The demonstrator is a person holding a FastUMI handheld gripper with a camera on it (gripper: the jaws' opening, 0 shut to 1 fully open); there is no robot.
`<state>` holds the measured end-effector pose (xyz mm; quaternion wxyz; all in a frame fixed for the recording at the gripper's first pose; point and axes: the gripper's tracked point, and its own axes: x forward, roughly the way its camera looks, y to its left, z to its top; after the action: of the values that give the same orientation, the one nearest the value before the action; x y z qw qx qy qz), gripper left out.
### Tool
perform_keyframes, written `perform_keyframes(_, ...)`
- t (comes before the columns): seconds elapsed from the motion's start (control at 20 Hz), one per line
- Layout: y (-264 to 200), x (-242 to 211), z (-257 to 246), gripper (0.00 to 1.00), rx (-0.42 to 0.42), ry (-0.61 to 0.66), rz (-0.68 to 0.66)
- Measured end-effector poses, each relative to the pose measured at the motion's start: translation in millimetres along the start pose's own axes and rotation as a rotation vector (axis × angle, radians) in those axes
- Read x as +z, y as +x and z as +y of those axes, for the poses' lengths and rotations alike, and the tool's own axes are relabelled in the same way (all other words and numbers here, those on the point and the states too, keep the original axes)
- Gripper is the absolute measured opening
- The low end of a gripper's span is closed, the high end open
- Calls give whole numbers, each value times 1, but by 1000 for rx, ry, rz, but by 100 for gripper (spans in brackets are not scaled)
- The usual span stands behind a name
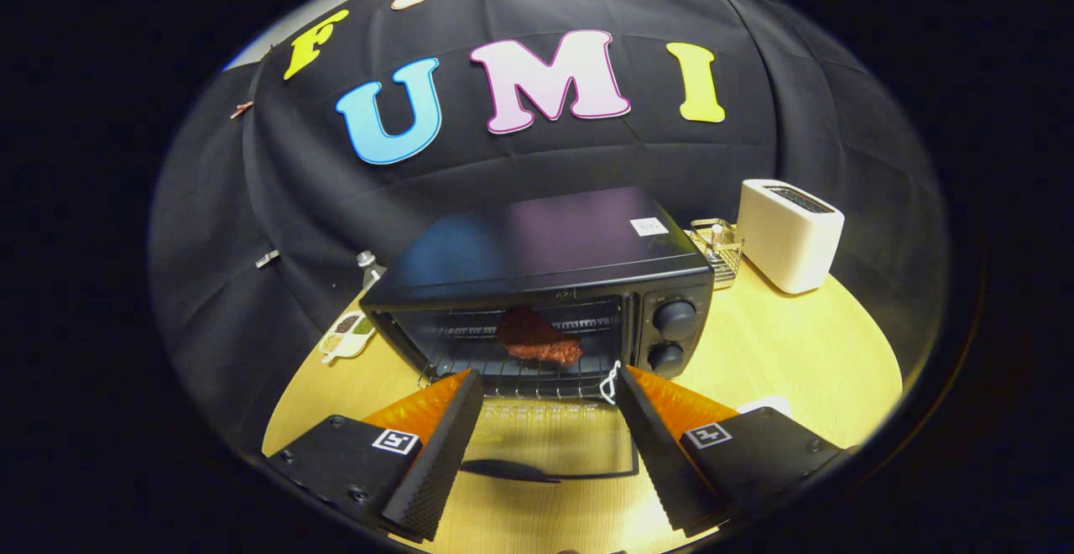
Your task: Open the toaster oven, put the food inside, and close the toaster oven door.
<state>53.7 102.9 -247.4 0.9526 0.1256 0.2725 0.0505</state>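
A black toaster oven (545, 277) stands on the wooden table just ahead of my fingers, with two knobs (674, 319) on its right side. Its glass door (550, 445) hangs folded down flat toward me, lying between and below my fingers. A reddish-brown piece of food (537, 337) rests on the wire rack (520, 369) inside the oven cavity. My gripper (545, 390) is open, the two black fingers with orange backs spread wide on either side of the door, holding nothing.
A white pop-up toaster (789, 235) stands to the right behind the oven, with a small wire rack (717, 248) between them. A small dish of condiments (346, 336) and a bottle (367, 267) sit left of the oven. Bare table (780, 352) lies to the right.
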Motion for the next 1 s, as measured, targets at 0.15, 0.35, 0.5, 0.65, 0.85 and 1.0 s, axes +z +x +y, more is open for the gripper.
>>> perform_keyframes(0.15,-20,-9,3,99,11,-35,12)
perform_keyframes(0.35,-38,-28,9,98,34,-64,56)
perform_keyframes(0.5,-44,-44,15,99,46,-57,96)
perform_keyframes(0.65,-46,-64,23,98,52,-60,141)
perform_keyframes(0.85,-43,-105,26,99,23,-66,254)
perform_keyframes(1.0,-39,-144,31,99,1,-56,359)
